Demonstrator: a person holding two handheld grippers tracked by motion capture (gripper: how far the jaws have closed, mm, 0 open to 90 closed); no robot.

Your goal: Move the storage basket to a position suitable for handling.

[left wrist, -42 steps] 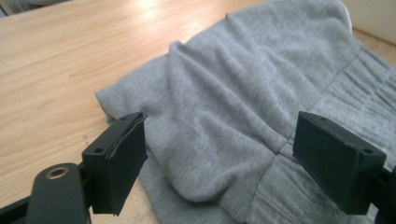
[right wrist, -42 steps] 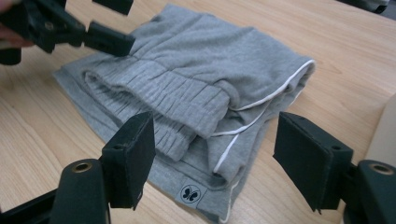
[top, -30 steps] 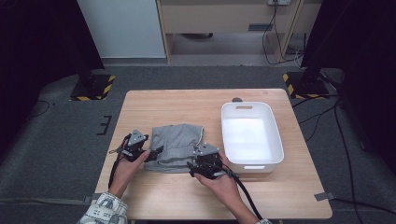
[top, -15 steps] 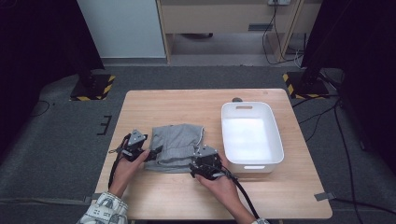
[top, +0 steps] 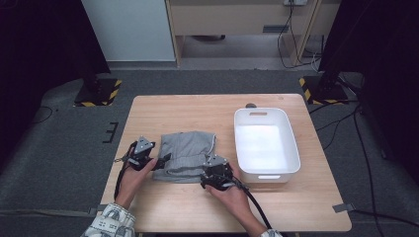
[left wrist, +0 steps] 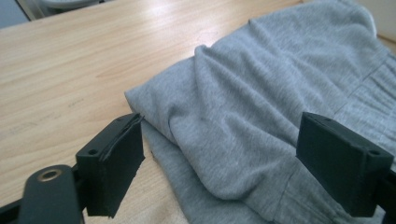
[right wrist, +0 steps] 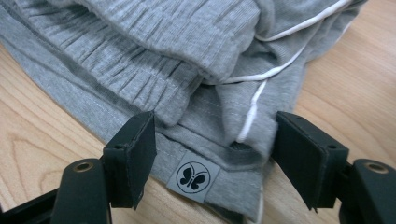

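Observation:
A folded grey garment (top: 188,155) lies on the wooden table (top: 197,111). My left gripper (top: 159,161) sits at its left edge. In the left gripper view the gripper (left wrist: 229,163) is open, one jaw at the cloth's edge by the bare wood and the other over the grey cloth (left wrist: 261,93). My right gripper (top: 211,168) is low at the garment's near right corner. It stands open (right wrist: 219,158) around that corner, where a butterfly label (right wrist: 192,176) and a white drawstring (right wrist: 280,70) show. The pads do not press the cloth (right wrist: 163,42).
A white rectangular tub (top: 269,177) stands just right of the garment, close to my right hand. Bare wood lies behind the cloth and along the near edge. Cables trail from both grippers toward the person.
My right gripper has sunk slightly at the garment's near right corner. The left gripper and the garment have stayed where they were.

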